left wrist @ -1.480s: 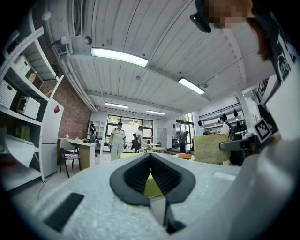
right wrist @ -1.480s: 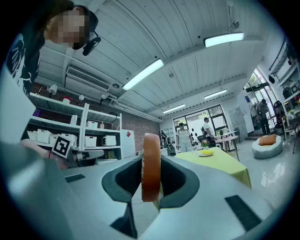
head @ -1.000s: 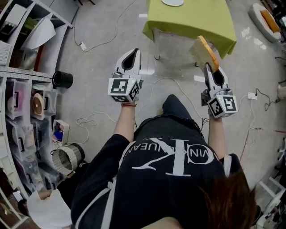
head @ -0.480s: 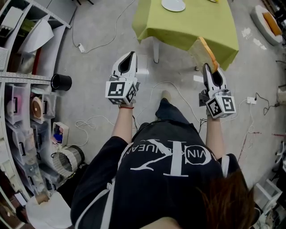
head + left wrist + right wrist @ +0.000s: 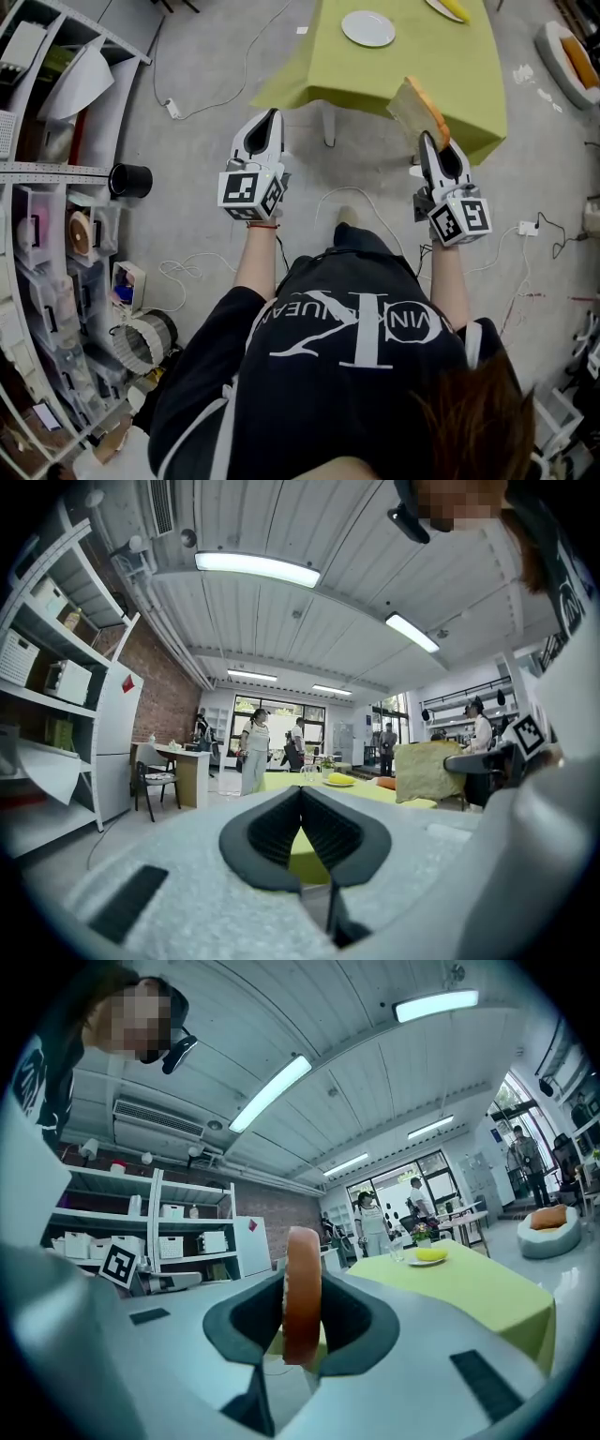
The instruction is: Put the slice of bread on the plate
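A slice of bread [image 5: 418, 107] with an orange-brown crust stands on edge in my right gripper [image 5: 427, 141], which is shut on it. In the right gripper view the bread slice [image 5: 302, 1251] fills the gap between the dark jaws of the right gripper [image 5: 302, 1288]. The empty white plate [image 5: 367, 28] lies on the green-clothed table [image 5: 450, 66], ahead and left of the bread. My left gripper [image 5: 271, 116] hovers over the floor before the table's near left corner. In its own view the left gripper [image 5: 300, 791] has its jaws together, nothing between them.
A second plate with a banana [image 5: 448, 7] lies at the table's far side. Cables [image 5: 347, 187] trail over the floor. Shelving [image 5: 47, 112], a black cup [image 5: 131, 180] and storage bins stand left. Several people [image 5: 253, 752] stand at the room's far end.
Both grippers have moved toward the green table, the bread going with the right one. The table and white plate have come further into view.
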Tool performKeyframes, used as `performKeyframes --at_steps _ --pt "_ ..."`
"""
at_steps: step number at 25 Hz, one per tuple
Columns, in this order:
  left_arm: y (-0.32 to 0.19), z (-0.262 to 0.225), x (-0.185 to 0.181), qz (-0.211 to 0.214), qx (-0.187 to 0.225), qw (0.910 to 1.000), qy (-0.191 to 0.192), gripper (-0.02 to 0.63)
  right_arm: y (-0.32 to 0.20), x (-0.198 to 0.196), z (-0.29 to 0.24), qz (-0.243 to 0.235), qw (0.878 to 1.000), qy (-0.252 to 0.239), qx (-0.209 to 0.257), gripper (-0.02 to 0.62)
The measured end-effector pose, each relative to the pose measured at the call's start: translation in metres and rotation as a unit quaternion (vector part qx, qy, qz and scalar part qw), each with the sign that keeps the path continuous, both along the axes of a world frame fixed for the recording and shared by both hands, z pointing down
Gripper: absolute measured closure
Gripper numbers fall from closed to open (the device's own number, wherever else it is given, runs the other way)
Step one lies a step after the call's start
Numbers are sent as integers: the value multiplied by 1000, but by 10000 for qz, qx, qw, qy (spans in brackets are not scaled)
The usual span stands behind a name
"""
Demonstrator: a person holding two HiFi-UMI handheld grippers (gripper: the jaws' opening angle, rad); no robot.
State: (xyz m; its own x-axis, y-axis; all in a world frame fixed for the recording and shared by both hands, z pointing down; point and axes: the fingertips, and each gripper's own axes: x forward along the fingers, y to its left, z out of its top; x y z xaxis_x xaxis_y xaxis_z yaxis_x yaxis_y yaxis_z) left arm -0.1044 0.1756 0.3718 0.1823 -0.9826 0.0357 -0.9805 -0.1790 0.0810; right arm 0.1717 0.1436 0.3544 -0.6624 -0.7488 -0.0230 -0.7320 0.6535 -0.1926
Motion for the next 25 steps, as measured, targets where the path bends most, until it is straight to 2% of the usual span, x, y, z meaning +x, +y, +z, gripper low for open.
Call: performKeyframes --at_steps 12,25 --pt "-52 4 -1 -137 -55 9999 -46 597 -65 -12 9 -287 9995 -81 -102 502" --pt "-75 6 8 58 -126 9998 -161 597 -84 -15 14 -312 9990 -176 -257 502"
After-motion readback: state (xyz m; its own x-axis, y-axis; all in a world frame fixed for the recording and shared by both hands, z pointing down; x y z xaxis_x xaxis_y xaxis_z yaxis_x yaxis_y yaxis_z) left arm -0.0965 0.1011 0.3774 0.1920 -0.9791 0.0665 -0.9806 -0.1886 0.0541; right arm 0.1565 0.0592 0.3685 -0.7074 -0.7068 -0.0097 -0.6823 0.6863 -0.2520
